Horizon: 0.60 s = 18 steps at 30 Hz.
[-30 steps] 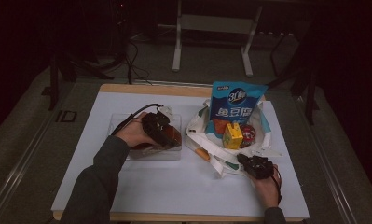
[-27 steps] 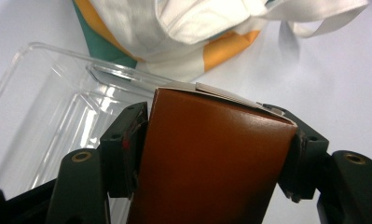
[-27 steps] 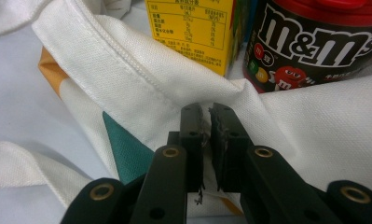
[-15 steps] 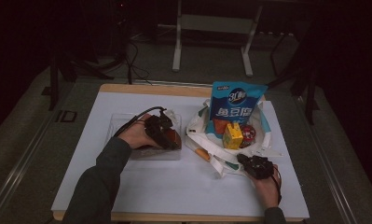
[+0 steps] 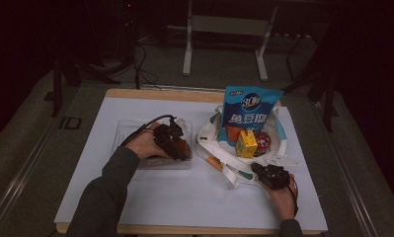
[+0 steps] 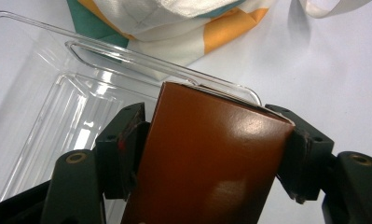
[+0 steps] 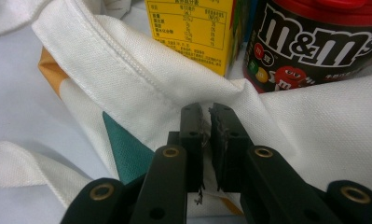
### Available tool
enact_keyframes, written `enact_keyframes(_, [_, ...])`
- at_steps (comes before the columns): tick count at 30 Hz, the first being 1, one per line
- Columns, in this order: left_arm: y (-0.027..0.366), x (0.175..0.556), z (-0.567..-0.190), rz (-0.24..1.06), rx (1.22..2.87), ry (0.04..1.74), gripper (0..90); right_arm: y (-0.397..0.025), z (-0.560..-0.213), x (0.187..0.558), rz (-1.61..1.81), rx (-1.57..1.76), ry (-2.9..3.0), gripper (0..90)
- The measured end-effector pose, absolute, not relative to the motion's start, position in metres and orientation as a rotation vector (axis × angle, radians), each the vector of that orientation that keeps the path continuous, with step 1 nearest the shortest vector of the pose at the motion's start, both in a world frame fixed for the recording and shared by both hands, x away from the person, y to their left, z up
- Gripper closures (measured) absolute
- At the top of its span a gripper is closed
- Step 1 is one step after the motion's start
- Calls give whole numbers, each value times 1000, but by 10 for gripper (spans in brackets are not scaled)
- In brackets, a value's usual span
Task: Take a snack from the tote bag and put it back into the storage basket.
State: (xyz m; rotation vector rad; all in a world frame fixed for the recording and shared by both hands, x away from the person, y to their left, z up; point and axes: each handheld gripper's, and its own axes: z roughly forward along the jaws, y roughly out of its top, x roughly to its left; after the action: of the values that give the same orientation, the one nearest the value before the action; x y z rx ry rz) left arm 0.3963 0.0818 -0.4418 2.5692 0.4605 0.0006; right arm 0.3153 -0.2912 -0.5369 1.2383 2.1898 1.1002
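Brown carton [image 6: 207, 158] sits clamped in left tool [image 6: 211, 140] over clear tray [image 6: 58, 102].

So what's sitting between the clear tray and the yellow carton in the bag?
In the high view, the near-left rim of the white tote bag and one strap lie between the clear tray and the yellow carton, past a strip of bare table.
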Motion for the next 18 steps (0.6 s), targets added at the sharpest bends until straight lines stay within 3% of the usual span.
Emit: enact_keyframes(18, [66,396,-440,-36,2502,489,263,-291,-537,315,1099,1238,2187,830])
